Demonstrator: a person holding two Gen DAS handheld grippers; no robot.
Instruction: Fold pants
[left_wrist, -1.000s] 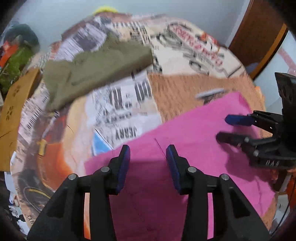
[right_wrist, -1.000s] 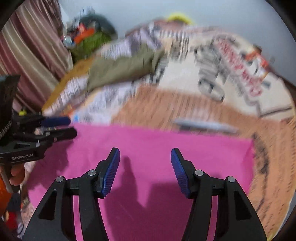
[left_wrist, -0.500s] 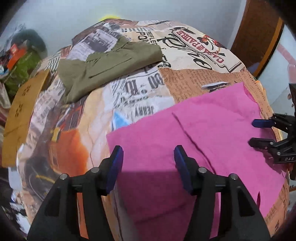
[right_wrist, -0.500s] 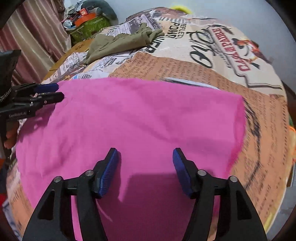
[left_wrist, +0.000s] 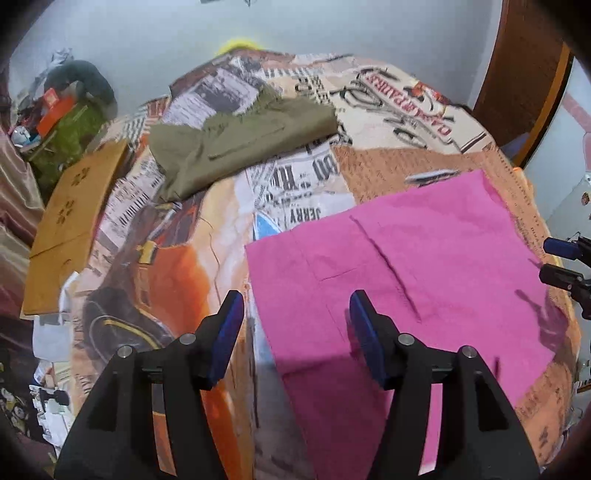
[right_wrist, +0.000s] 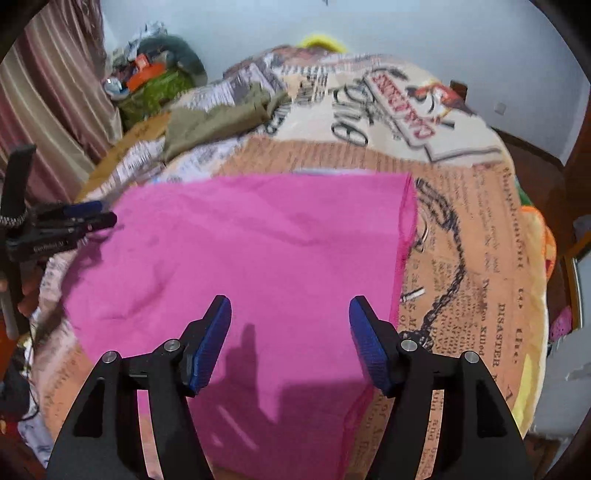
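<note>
The pink pants (left_wrist: 417, 258) lie flat and folded on the newspaper-print bedspread (left_wrist: 295, 192); they also show in the right wrist view (right_wrist: 258, 251). My left gripper (left_wrist: 297, 328) is open and empty, raised above the pants' left edge. My right gripper (right_wrist: 290, 339) is open and empty, raised above the near right part of the pants. The right gripper's tips show at the right edge of the left wrist view (left_wrist: 561, 262). The left gripper shows at the left of the right wrist view (right_wrist: 81, 218).
A folded olive-green garment (left_wrist: 240, 144) lies at the far side of the bed, also in the right wrist view (right_wrist: 221, 122). A brown cardboard sheet (left_wrist: 74, 225) and a cluttered pile (left_wrist: 62, 114) lie left. A wooden door frame (left_wrist: 524, 74) stands right.
Both grippers have drawn back and up from the pants, which now lie smooth and still. Both stay open and empty.
</note>
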